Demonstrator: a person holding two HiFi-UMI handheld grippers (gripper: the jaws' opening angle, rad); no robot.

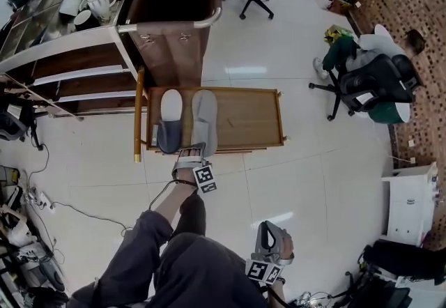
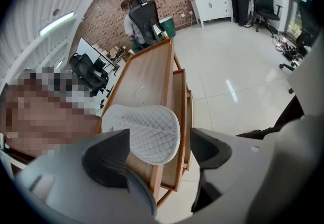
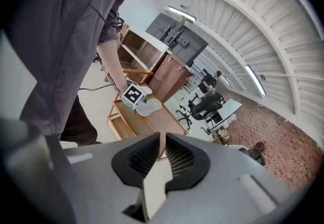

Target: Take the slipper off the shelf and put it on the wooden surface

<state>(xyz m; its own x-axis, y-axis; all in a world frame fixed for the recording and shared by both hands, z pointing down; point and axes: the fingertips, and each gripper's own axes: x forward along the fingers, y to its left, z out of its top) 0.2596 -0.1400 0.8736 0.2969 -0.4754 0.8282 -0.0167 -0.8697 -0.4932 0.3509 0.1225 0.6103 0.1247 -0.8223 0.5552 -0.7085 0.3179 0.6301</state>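
Wooden surface's [image 2: 152, 73] near edge bears the slipper [image 2: 144, 126] between left gripper's [image 2: 159, 142] spread jaws.

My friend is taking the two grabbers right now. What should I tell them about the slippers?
Left gripper: open, with the heel of the right-hand slipper between its jaws, pads not pressing it.
Right gripper: shut, empty, held well back from the work.
Things: both slippers lie side by side on the wooden surface; the other slipper is on the left.
Done: the slipper is down and released.
Left: probably just draw the left gripper back. No slipper shows on the shelf.
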